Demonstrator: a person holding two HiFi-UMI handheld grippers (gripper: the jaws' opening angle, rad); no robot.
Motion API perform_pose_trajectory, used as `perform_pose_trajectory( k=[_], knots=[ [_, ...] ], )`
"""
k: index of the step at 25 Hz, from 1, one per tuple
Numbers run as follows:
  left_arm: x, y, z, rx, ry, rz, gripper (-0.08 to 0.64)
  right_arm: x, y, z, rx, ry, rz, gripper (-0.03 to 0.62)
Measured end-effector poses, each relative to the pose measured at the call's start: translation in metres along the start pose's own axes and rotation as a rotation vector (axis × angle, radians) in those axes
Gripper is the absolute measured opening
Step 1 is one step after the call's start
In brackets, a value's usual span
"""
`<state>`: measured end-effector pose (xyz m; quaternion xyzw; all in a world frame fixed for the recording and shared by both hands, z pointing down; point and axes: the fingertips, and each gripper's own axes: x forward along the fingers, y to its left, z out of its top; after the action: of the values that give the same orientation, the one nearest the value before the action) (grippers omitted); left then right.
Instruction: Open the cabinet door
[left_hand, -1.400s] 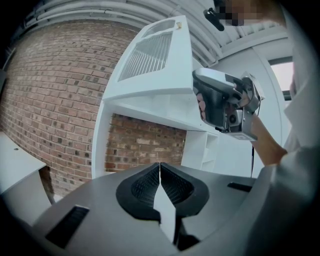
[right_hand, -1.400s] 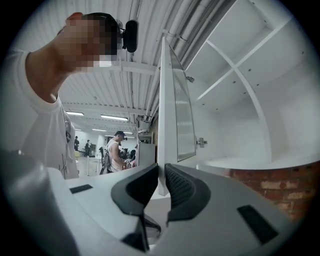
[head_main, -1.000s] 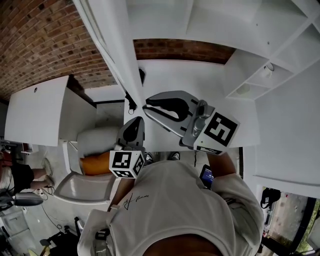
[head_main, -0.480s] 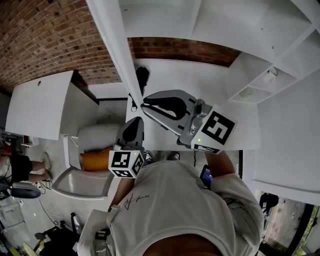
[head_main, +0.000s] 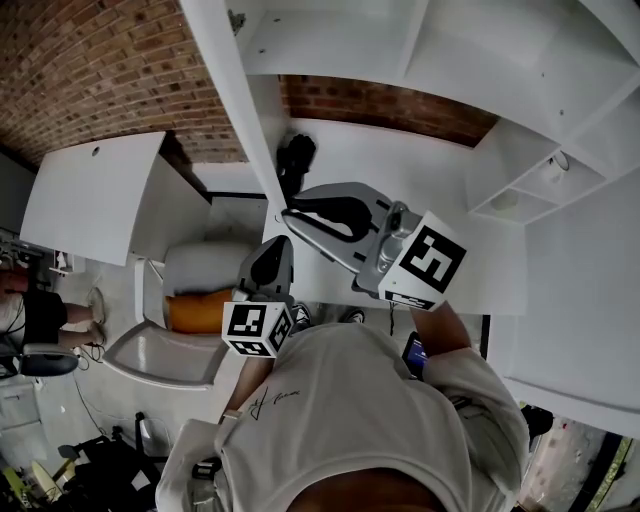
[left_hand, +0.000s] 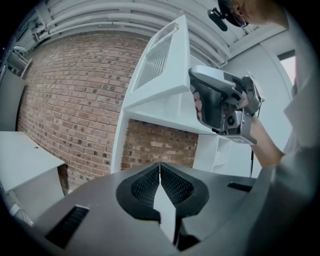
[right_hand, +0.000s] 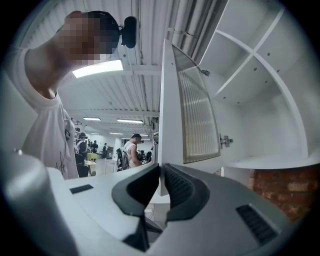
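The white cabinet door (head_main: 235, 100) with a ribbed glass pane (right_hand: 197, 120) stands swung out from the cabinet. My right gripper (head_main: 289, 212) is shut on the door's lower edge; in the right gripper view the white edge (right_hand: 167, 110) runs down between the jaws of that gripper (right_hand: 161, 172). My left gripper (head_main: 272, 258) hangs just below and in front of the door, apart from it. In the left gripper view its jaws (left_hand: 160, 169) are shut with nothing between them, and the right gripper (left_hand: 220, 102) shows above at the door (left_hand: 160, 60).
The open cabinet (head_main: 340, 40) shows bare white shelves. A white counter (head_main: 420, 170) with a black object (head_main: 296, 160) lies below it. A brick wall (head_main: 90, 70), a white table (head_main: 90, 195) and a chair with an orange cushion (head_main: 195, 310) are at the left.
The head view has shifted, so the cabinet and counter sit lower and further right. The right gripper stays on the door's edge and the left gripper keeps its place.
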<state>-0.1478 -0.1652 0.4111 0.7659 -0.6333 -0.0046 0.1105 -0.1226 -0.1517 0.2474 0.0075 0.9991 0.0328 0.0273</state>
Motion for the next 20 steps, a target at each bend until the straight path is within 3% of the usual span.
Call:
perform_pose_trajectory(
  k=[20],
  knots=[
    [-0.022,0.021,0.004,0.002,-0.011,0.085,0.017,0.033,0.019,0.001,-0.016,-0.018,0.08,0.044]
  ],
)
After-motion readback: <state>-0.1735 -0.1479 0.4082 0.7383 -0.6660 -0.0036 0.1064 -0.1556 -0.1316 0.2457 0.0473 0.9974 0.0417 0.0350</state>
